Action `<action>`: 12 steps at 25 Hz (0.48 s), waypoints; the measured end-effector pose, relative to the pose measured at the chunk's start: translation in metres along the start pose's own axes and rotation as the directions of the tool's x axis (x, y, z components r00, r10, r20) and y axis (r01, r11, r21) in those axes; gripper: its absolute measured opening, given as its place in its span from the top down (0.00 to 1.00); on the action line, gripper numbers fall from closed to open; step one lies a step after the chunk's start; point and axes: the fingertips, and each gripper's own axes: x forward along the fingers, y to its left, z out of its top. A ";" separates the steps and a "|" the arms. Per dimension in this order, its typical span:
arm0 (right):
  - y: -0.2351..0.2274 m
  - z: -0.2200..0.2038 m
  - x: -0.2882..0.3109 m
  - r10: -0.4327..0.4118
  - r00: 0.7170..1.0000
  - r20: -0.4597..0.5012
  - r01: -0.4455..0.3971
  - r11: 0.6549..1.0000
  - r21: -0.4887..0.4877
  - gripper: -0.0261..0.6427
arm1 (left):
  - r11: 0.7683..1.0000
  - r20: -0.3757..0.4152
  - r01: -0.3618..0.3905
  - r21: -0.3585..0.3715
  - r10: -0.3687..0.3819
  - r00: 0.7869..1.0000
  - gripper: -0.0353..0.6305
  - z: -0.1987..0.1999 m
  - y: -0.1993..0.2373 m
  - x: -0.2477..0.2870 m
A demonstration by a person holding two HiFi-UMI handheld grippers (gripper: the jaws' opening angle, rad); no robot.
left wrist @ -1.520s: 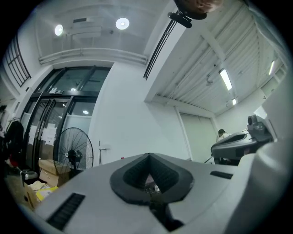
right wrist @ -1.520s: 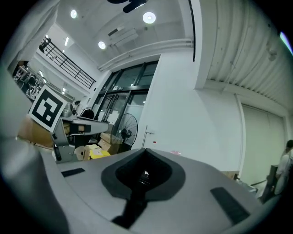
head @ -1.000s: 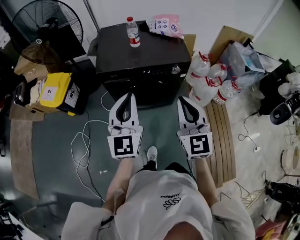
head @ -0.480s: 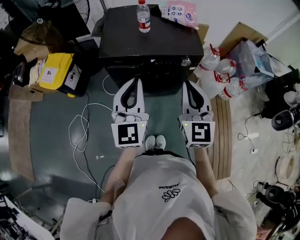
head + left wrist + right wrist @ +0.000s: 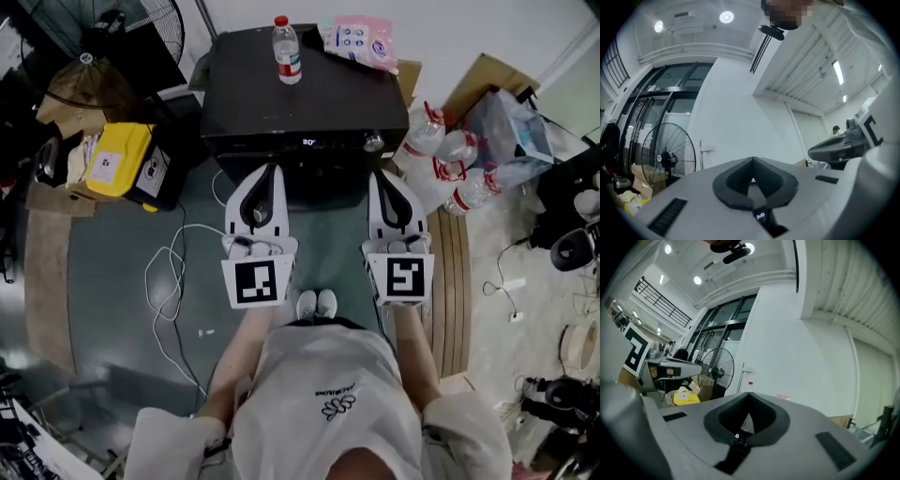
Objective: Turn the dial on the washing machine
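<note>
The black washing machine (image 5: 305, 94) stands at the far middle of the scene, its front control strip running left to right and facing the person. The dial (image 5: 374, 142), a small silvery round knob, sits at the right end of that strip and sticks out toward the near side. Which way its marker points is too small to tell. A lit display (image 5: 308, 142) glows at the middle of the strip.

The left hand-held gripper (image 5: 270, 170) and the right hand-held gripper (image 5: 385, 175) are held side by side over the green floor (image 5: 112, 272), long axes running near to far, tips toward the machine. Both have their jaws closed together with nothing between them. The right one's tip is just near of the dial, a little to its right, and looks apart from it.

On top of the machine a water bottle (image 5: 288, 52) stands upright, with a pink packet (image 5: 361, 39) to its right. A fan (image 5: 141, 28) and a yellow box (image 5: 117, 164) are to the left, and plastic bottles (image 5: 441, 159) lie to the right.
</note>
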 end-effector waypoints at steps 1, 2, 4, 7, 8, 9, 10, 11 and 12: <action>-0.001 -0.002 0.001 -0.007 1.000 -0.009 0.007 1.000 0.000 0.96 | 1.000 -0.009 0.008 0.028 -0.008 1.000 0.95 -0.003 -0.002 0.001; -0.003 -0.004 0.005 -0.016 1.000 -0.007 0.016 1.000 -0.005 0.96 | 0.999 -0.013 0.015 0.046 -0.014 1.000 0.95 -0.008 -0.003 0.006; -0.009 -0.005 0.024 -0.025 0.999 0.025 0.025 1.000 -0.014 0.96 | 0.999 -0.013 0.013 0.034 -0.012 1.000 0.95 -0.021 -0.001 0.024; -0.013 -0.025 0.053 -0.024 0.998 0.066 0.022 0.999 0.034 0.96 | 1.000 -0.039 -0.006 0.022 0.007 0.999 0.95 -0.057 0.006 0.051; -0.013 -0.038 0.061 -0.028 0.997 0.071 0.025 0.999 0.042 0.96 | 0.999 -0.053 -0.007 0.046 0.009 0.999 0.95 -0.074 0.007 0.058; -0.012 -0.055 0.067 -0.031 0.997 0.070 0.029 0.999 0.034 0.96 | 0.997 -0.063 -0.007 0.073 0.012 0.998 0.95 -0.092 0.008 0.064; -0.011 -0.073 0.074 -0.035 0.997 0.064 0.034 0.999 0.019 0.96 | 0.997 -0.066 -0.012 0.080 0.018 0.998 0.95 -0.111 0.009 0.069; -0.010 -0.091 0.080 -0.042 0.997 0.057 0.041 0.999 0.013 0.96 | 0.997 -0.061 -0.023 0.068 0.027 0.998 0.95 -0.129 0.010 0.074; -0.008 -0.110 0.086 -0.050 0.998 0.050 0.049 0.999 0.017 0.96 | 0.998 -0.053 -0.032 0.050 0.035 0.998 0.95 -0.145 0.010 0.078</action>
